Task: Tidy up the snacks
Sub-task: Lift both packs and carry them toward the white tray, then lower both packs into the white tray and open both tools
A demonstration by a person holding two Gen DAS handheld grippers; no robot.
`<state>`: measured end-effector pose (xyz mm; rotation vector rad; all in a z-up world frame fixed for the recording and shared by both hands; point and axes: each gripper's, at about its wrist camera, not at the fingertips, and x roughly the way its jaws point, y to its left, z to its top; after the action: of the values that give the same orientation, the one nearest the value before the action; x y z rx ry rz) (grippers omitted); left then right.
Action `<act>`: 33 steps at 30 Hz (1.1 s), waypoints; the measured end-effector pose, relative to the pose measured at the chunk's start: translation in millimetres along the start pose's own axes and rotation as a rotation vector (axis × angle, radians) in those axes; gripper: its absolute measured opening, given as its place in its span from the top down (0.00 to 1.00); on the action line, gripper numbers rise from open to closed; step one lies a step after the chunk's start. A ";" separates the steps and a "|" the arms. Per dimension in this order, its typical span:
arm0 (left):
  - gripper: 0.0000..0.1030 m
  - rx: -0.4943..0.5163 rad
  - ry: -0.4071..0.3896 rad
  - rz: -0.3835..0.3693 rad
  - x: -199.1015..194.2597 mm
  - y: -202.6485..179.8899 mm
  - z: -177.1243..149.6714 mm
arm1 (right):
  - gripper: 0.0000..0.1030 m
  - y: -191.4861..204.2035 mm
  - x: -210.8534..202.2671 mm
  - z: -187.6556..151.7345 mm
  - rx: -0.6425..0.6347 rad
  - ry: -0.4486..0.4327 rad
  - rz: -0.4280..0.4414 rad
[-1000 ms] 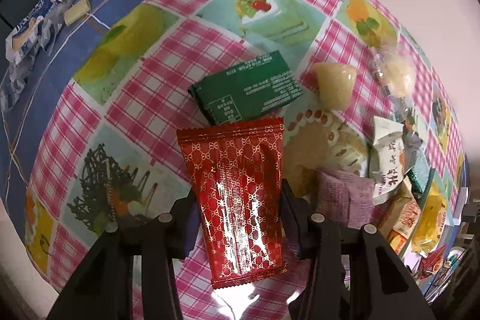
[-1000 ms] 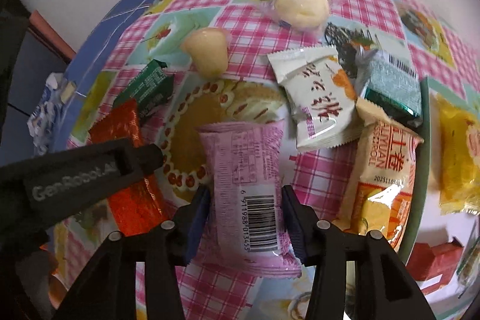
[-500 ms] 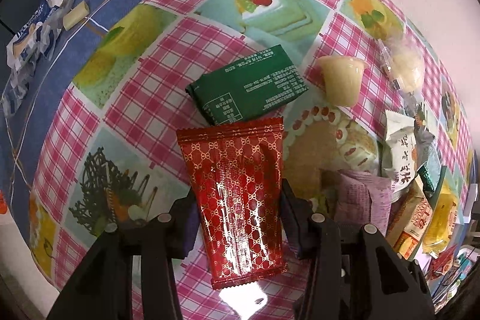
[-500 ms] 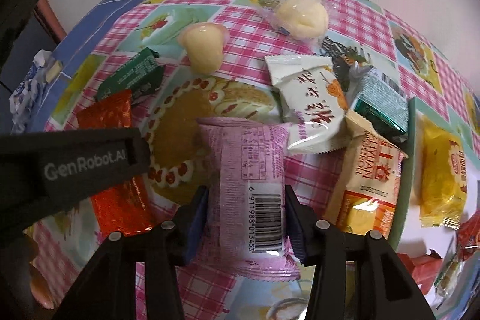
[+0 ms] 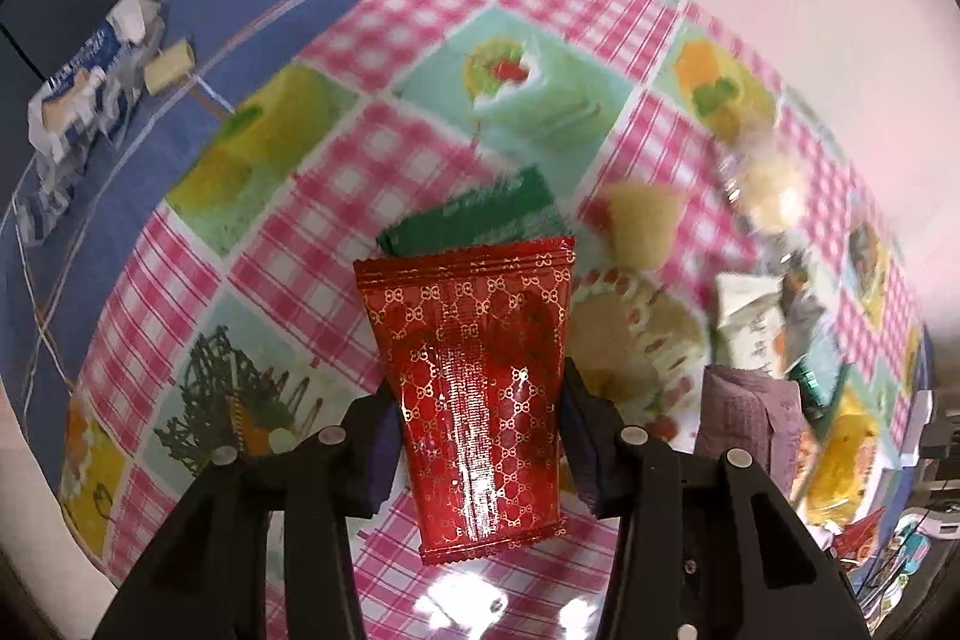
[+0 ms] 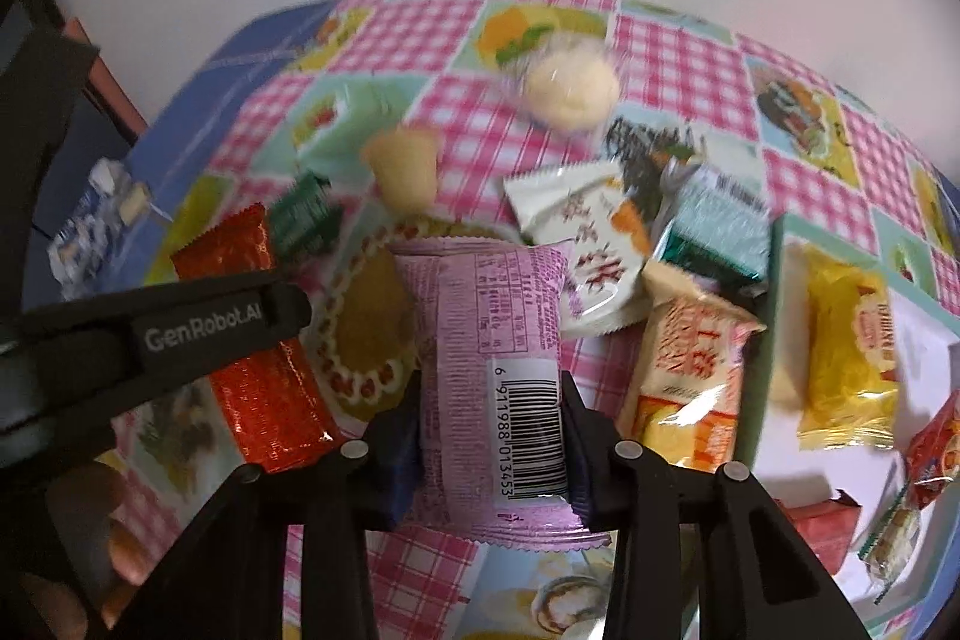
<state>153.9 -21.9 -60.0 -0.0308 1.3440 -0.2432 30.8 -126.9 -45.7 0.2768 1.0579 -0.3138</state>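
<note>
My left gripper point(image 5: 477, 430) is shut on a red gold-patterned snack packet point(image 5: 474, 358) and holds it above the checked tablecloth; the packet also shows in the right wrist view point(image 6: 258, 340). My right gripper point(image 6: 489, 436) is shut on a pink barcode packet point(image 6: 486, 340), held above the cloth to the right of the left gripper point(image 6: 180, 328). The pink packet shows at the right in the left wrist view point(image 5: 750, 418).
A green packet point(image 5: 480, 214), a jelly cup point(image 5: 642, 220) and a wrapped pastry point(image 6: 570, 88) lie on the cloth. White point(image 6: 588, 244), teal point(image 6: 714, 226) and orange-cream point(image 6: 684, 370) packets lie by a tray's rim point(image 6: 774, 304) holding a yellow packet point(image 6: 846, 346). A crumpled wrapper point(image 5: 78, 88) lies far left.
Both grippers have lifted with their packets, so the table looks farther away. The red packet now covers the near part of the green packet in the left wrist view.
</note>
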 end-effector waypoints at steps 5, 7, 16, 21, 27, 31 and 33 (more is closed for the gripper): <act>0.53 0.019 -0.055 -0.038 -25.6 -6.9 0.1 | 0.60 -11.3 -22.1 6.6 0.048 -0.032 0.005; 0.53 0.031 -0.072 -0.053 -35.7 -12.4 -2.6 | 0.60 -22.8 -27.3 6.6 0.089 -0.037 0.002; 0.53 0.154 -0.119 -0.150 -67.1 -59.1 -18.6 | 0.60 -101.4 -54.1 -3.3 0.313 -0.041 -0.047; 0.53 0.261 -0.111 -0.199 -78.4 -99.4 -40.5 | 0.59 -159.4 -65.2 -17.2 0.461 -0.042 -0.079; 0.53 0.408 -0.087 -0.236 -80.4 -152.2 -74.8 | 0.60 -224.4 -68.8 -39.3 0.631 -0.023 -0.103; 0.53 0.505 -0.075 -0.242 -76.8 -184.4 -98.7 | 0.59 -256.7 -65.1 -52.6 0.713 -0.007 -0.097; 0.53 0.563 -0.071 -0.236 -73.1 -200.9 -112.3 | 0.59 -270.4 -63.2 -59.3 0.745 0.000 -0.099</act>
<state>-0.9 -190.5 17.0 0.2733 1.1619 -0.8057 -148.8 -346.7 -36.8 0.8907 0.9209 -0.7958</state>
